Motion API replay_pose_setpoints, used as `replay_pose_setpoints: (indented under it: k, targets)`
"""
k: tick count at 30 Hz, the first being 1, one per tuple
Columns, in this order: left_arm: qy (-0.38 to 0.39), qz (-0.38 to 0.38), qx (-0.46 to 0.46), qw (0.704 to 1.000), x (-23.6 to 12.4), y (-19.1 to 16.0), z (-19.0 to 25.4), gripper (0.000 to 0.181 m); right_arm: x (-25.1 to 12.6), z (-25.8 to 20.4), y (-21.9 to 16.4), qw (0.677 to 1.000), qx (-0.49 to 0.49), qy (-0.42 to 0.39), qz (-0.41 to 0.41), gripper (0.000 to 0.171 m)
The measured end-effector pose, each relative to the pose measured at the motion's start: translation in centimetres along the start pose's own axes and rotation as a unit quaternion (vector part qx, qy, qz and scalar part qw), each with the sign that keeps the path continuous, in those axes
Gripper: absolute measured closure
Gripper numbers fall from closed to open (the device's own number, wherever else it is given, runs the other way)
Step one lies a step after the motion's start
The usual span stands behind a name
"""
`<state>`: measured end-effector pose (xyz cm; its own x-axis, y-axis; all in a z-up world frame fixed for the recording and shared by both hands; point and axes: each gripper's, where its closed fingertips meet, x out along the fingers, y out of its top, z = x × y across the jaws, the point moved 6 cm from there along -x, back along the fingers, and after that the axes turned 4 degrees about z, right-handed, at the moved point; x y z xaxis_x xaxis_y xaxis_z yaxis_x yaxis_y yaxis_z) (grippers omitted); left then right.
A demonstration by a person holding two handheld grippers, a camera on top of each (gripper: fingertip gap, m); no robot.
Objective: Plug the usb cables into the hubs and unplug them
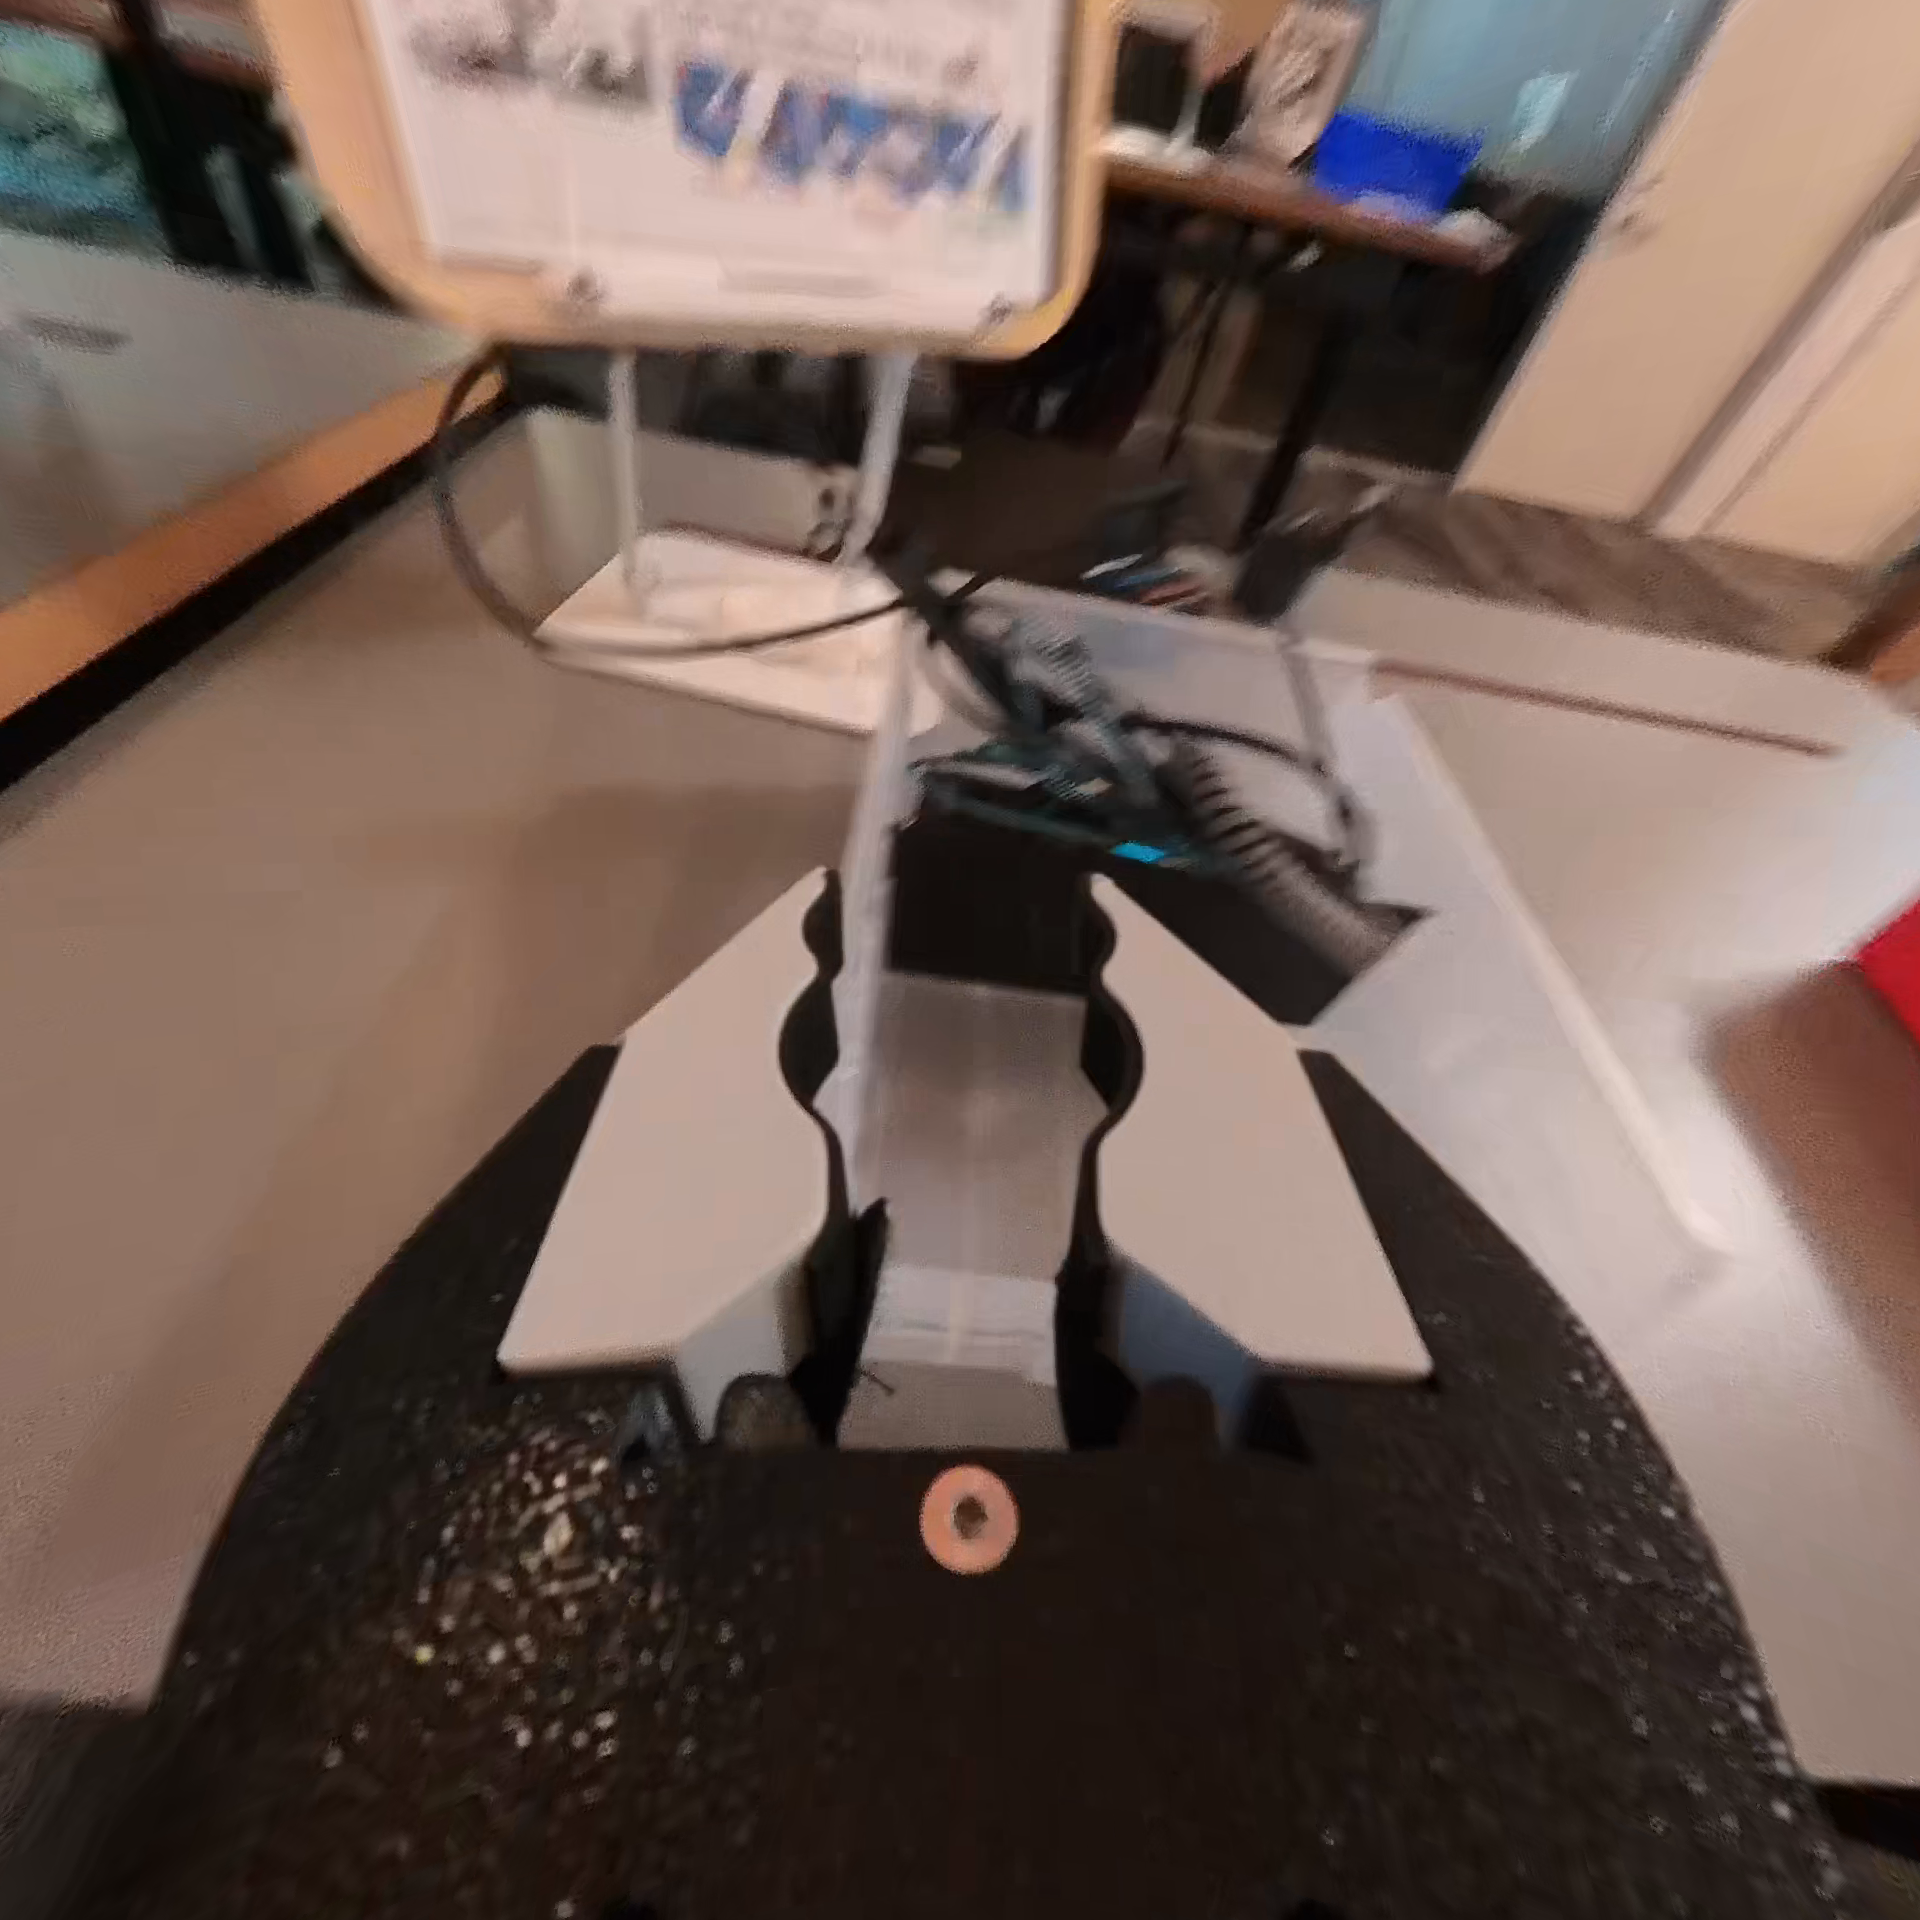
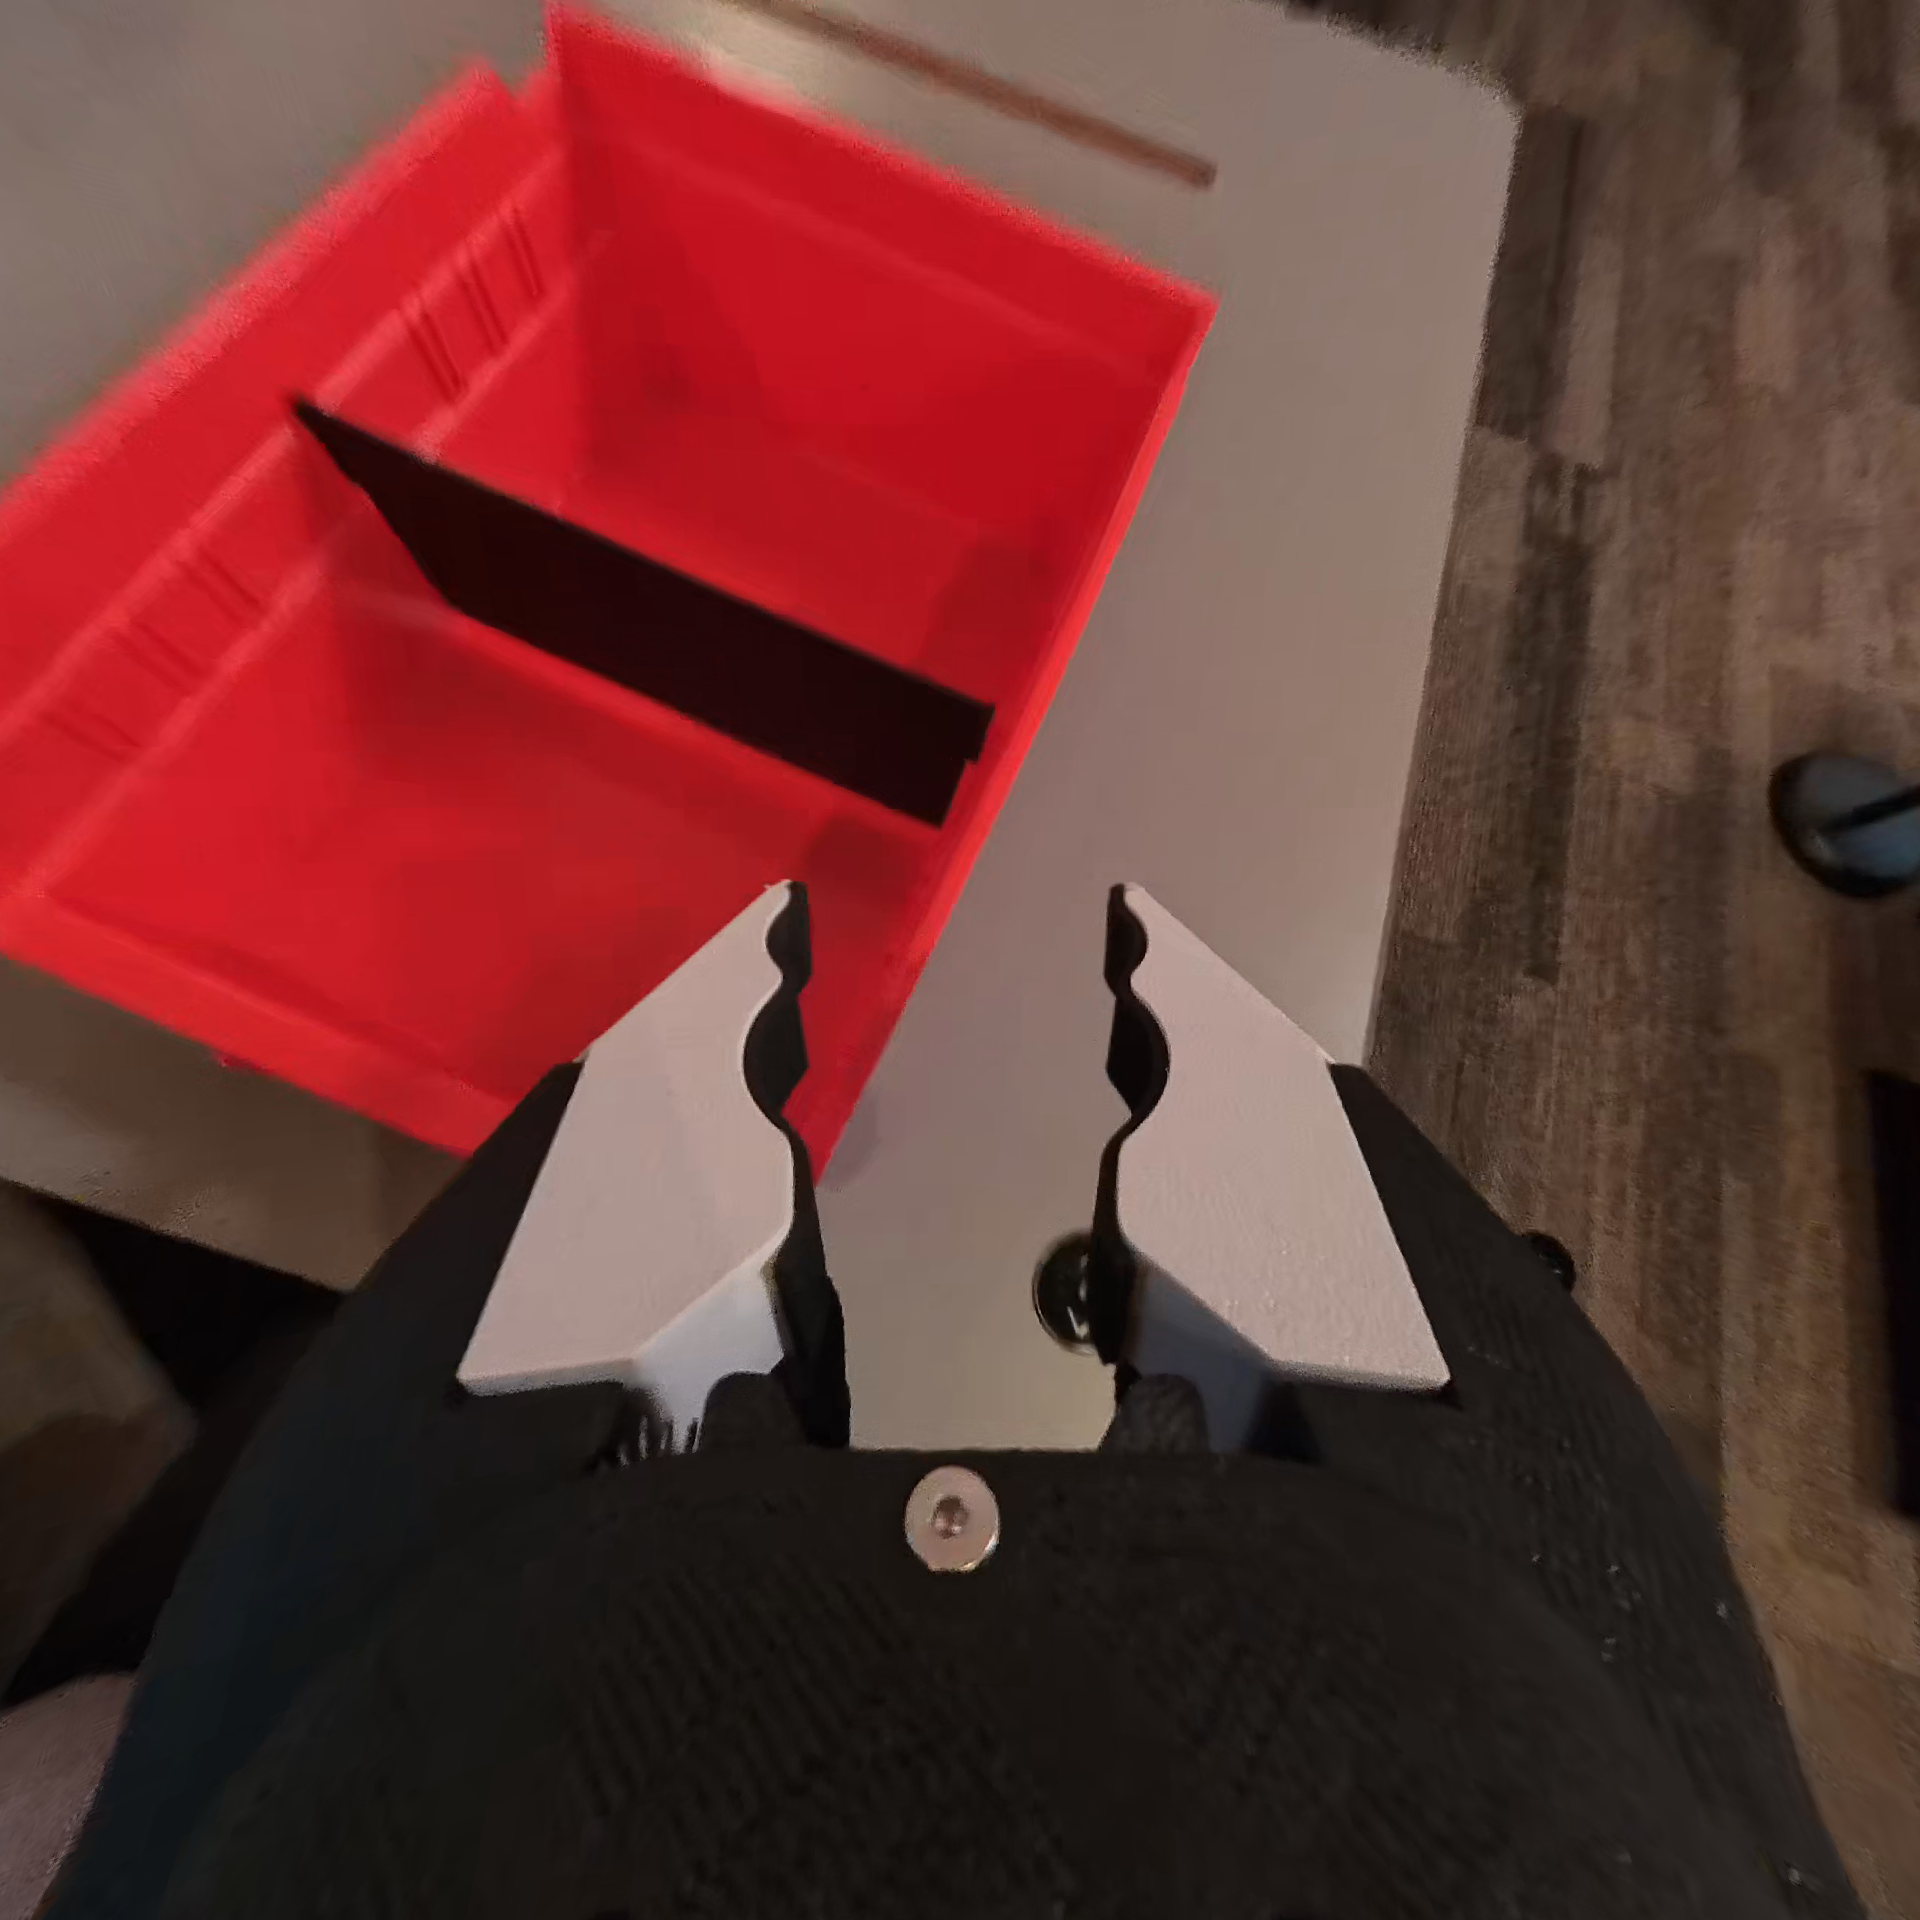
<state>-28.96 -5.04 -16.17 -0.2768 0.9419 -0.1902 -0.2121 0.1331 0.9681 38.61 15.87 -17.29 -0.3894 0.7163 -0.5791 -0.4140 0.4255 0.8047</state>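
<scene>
Hovering above the pale table (image 1: 312,831), the left gripper (image 1: 961,894) has its white fingers (image 1: 717,1122) spread apart with nothing between them. Toward 12 o'clock of its tips, just ahead, lies a blurred tangle of dark usb cables (image 1: 1049,727) and black hubs (image 1: 1236,831) with blue ports, resting on a white tray (image 1: 1455,935). A thin white post (image 1: 871,883) rises at the tray's near edge, toward 11 o'clock of the tangle. Farther off, around 12 o'clock, stands a wood-framed sign (image 1: 727,156). In the right wrist view, the right gripper (image 2: 956,894) is likewise parted and holds nothing. It hangs over the table's corner, with a red bin (image 2: 260,987) at its 10 o'clock, split by a black divider (image 2: 665,613). Both compartments look bare. Wood-patterned floor (image 2: 1662,623) lies toward 3 o'clock.
</scene>
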Motion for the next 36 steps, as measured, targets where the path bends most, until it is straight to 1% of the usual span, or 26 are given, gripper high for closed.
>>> replay_pose_setpoints:
  k: [1, 3, 5, 8, 9, 10, 12, 13, 14, 16, 18, 20, 22, 23, 24, 26, 27, 30, 31, 32, 34, 36]
  targets:
    - [-0.029, 0.017, 0.004, 0.999, -0.4, 0.8, 1.3, 0.135, -0.5, 0.0, 0.9, 1.0, 0.008, -0.009, 0.028, 0.115]
    - [-0.066, 0.032, 0.012, 0.997, -0.4, 2.3, 3.3, 0.13, -1.7, 0.0, 2.8, 0.996, 0.018, -0.036, 0.085, 0.116]
    - [-0.084, 0.028, 0.037, 0.995, 1.0, 3.9, 4.2, 0.13, -2.5, -0.4, 4.2, 0.991, 0.008, -0.044, 0.128, 0.119]
    - [-0.107, 0.002, 0.054, 0.993, 5.6, 6.3, 3.9, 0.137, -3.2, -1.2, 5.4, 0.986, -0.021, -0.051, 0.16, 0.124]
    - [-0.104, -0.021, 0.06, 0.993, 7.5, 6.8, 3.4, 0.139, -3.2, -1.4, 5.6, 0.985, -0.029, -0.052, 0.162, 0.125]
    - [-0.079, -0.05, 0.081, 0.992, 9.5, 6.9, 2.5, 0.139, -3.1, -1.6, 5.8, 0.985, -0.038, -0.054, 0.162, 0.126]
    - [-0.029, -0.133, 0.116, 0.984, 13.5, 6.1, 0.7, 0.139, -3.0, -1.9, 6.0, 0.984, -0.053, -0.058, 0.161, 0.128]
    - [-0.023, -0.171, 0.106, 0.979, 15.2, 5.6, 0.1, 0.139, -2.9, -2.1, 6.1, 0.984, -0.058, -0.058, 0.16, 0.128]
    - [-0.021, -0.197, 0.091, 0.976, 16.6, 5.1, -0.3, 0.135, -2.8, -2.2, 6.2, 0.984, -0.063, -0.058, 0.157, 0.129]
    - [-0.008, -0.214, 0.064, 0.975, 18.8, 4.8, -1.0, 0.126, -2.6, -2.4, 6.2, 0.984, -0.072, -0.058, 0.151, 0.13]
    - [0.023, -0.216, 0.049, 0.975, 20.2, 5.3, -1.9, 0.115, -2.4, -2.5, 6.1, 0.985, -0.079, -0.061, 0.139, 0.131]
    - [0.054, -0.227, 0.055, 0.971, 21.0, 5.7, -2.7, 0.111, -2.3, -2.4, 5.9, 0.986, -0.085, -0.067, 0.127, 0.131]
    - [0.076, -0.264, 0.052, 0.96, 21.5, 5.4, -3.6, 0.104, -2.1, -2.4, 5.9, 0.986, -0.089, -0.068, 0.123, 0.132]
    - [0.077, -0.289, 0.037, 0.954, 21.7, 5.0, -3.9, 0.099, -2.1, -2.5, 5.9, 0.986, -0.089, -0.067, 0.123, 0.132]
    - [0.069, -0.305, 0.017, 0.95, 22.0, 4.5, -4.0, 0.098, -2.0, -2.5, 5.9, 0.986, -0.089, -0.064, 0.122, 0.132]
    - [0.051, -0.309, -0.028, 0.949, 22.5, 4.0, -4.2, 0.105, -1.9, -2.5, 5.8, 0.987, -0.09, -0.064, 0.118, 0.132]
    - [0.039, -0.307, -0.044, 0.95, 22.7, 3.8, -4.2, 0.115, -1.8, -2.5, 5.8, 0.987, -0.092, -0.064, 0.116, 0.133]
    - [-0.01, -0.281, -0.098, 0.955, 23.3, 3.5, -3.9, 0.16, -1.8, -2.7, 5.8, 0.987, -0.097, -0.062, 0.114, 0.133]
    - [-0.022, -0.273, -0.114, 0.955, 23.4, 3.4, -3.8, 0.165, -1.7, -2.7, 5.8, 0.987, -0.098, -0.06, 0.113, 0.133]
    - [-0.028, -0.267, -0.106, 0.958, 23.4, 3.4, -3.8, 0.166, -1.7, -2.8, 5.8, 0.987, -0.1, -0.06, 0.112, 0.133]
    - [-0.038, -0.26, -0.068, 0.963, 23.0, 3.9, -3.4, 0.167, -1.7, -2.8, 5.7, 0.987, -0.101, -0.06, 0.11, 0.133]
    - [-0.053, -0.223, -0.032, 0.973, 22.4, 5.7, -2.3, 0.169, -1.6, -2.7, 5.7, 0.987, -0.099, -0.059, 0.11, 0.133]
